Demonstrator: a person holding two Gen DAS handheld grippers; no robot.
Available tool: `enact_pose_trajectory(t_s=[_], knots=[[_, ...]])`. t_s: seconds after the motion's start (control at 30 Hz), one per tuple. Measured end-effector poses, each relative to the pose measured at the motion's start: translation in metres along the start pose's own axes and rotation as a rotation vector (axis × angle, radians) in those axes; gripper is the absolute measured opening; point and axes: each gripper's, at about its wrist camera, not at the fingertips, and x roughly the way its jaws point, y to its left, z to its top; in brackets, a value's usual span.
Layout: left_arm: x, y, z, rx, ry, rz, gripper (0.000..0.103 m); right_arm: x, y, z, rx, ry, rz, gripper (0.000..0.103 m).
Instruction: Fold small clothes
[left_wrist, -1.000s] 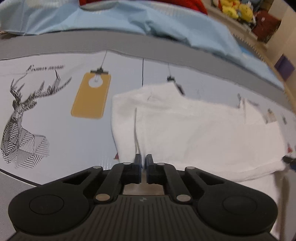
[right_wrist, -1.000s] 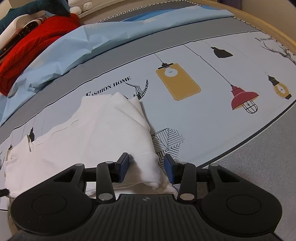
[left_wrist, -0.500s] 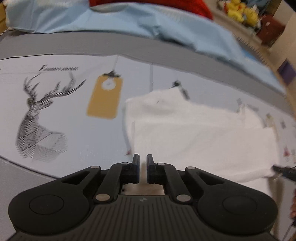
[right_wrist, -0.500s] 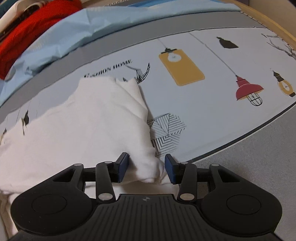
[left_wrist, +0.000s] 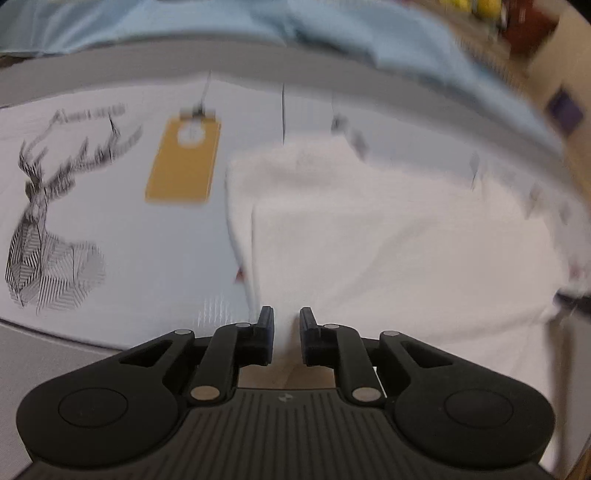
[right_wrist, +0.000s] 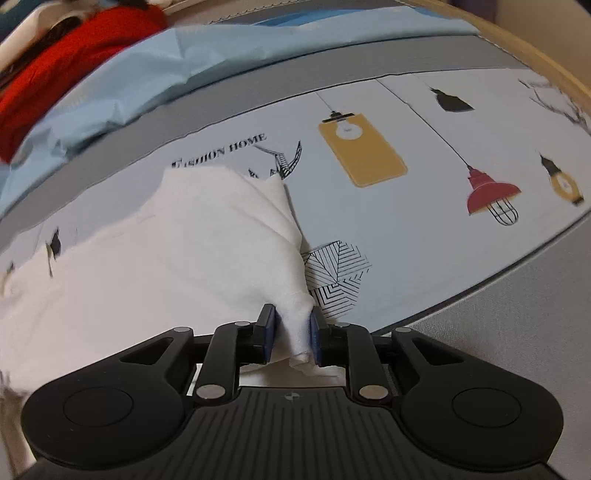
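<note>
White cloth is being shown in both wrist views: a small white garment is lying partly folded on a printed sheet, and every place below is being given relative to that garment. Its near corner, beside a striped geometric print, is being pinched by the right gripper; the jaws have just been closing, and the bunched fabric is being pressed between the blue pads. Past the garment's far edge, black lettering is being partly covered; to the right of it, a yellow lamp print and a red lamp print are being seen well apart from the cloth.

In the left view (blurred throughout) the garment is being met at its near edge by the left gripper; its jaws have just been opening and are being held slightly apart, with white fabric showing in the gap; whether the pads are pressing it cannot be told. A deer print is lying well to the left of the garment; light blue fabric is bunched beyond it.
</note>
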Motion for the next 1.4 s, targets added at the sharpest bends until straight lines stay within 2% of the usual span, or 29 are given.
enact_pose_trajectory(t_s=[0.03,0.07,0.13,0.2,0.23,0.27,0.3,0.4,0.5,0.57,0.73,0.8,0.9,1.0,1.13,1.23,1.4], knots=[[0.007,0.0,-0.004,0.023,0.026,0.018,0.033,0.005,-0.002,-0.002,-0.001,0.031,-0.007,0.022],[0.006,0.0,-0.006,0.028,0.01,0.031,0.034,0.008,-0.004,-0.005,0.012,0.052,-0.009,0.022],[-0.005,0.0,-0.003,0.018,-0.015,0.024,0.034,-0.001,-0.006,-0.004,0.036,0.018,0.01,0.025],[-0.012,-0.001,-0.004,0.026,-0.084,-0.02,0.034,-0.008,-0.001,-0.005,-0.017,-0.041,0.008,0.025],[-0.008,-0.002,-0.009,0.043,-0.091,-0.031,0.034,-0.004,0.0,-0.008,-0.045,-0.022,-0.011,0.026],[0.004,-0.003,-0.017,0.073,-0.036,0.0,0.04,0.004,-0.001,-0.013,-0.059,0.023,-0.028,0.03],[0.01,-0.003,-0.024,0.089,-0.008,0.015,0.053,0.008,-0.003,-0.017,-0.053,0.046,-0.035,0.033],[-0.008,-0.011,-0.035,0.127,-0.015,0.068,0.049,-0.015,0.0,-0.018,-0.033,0.014,-0.052,0.035],[-0.049,-0.016,-0.044,0.157,-0.131,0.008,0.049,-0.053,0.005,-0.022,-0.046,-0.06,-0.023,0.036],[-0.071,-0.017,-0.053,0.172,-0.164,0.003,0.049,-0.077,0.006,-0.026,-0.059,-0.081,-0.001,0.036],[-0.111,0.0,-0.086,0.108,-0.123,0.006,0.049,-0.134,-0.004,-0.041,-0.032,-0.081,0.062,0.037],[-0.127,0.006,-0.104,0.113,-0.127,0.023,0.049,-0.154,-0.007,-0.053,-0.034,-0.066,0.095,0.037],[-0.145,0.01,-0.139,0.136,-0.117,0.023,0.049,-0.18,-0.01,-0.081,-0.072,-0.048,0.093,0.037],[-0.156,0.013,-0.169,0.128,-0.1,0.007,0.049,-0.19,-0.018,-0.11,-0.105,-0.027,0.078,0.037],[-0.156,0.025,-0.198,0.082,-0.064,-0.015,0.049,-0.181,-0.035,-0.143,-0.097,0.069,0.033,0.037],[-0.147,0.029,-0.216,0.089,-0.017,-0.005,0.049,-0.174,-0.044,-0.156,-0.102,0.105,0.022,0.037],[-0.131,0.042,-0.236,0.069,0.078,-0.032,0.049,-0.16,-0.064,-0.174,-0.084,0.188,-0.016,0.037]])
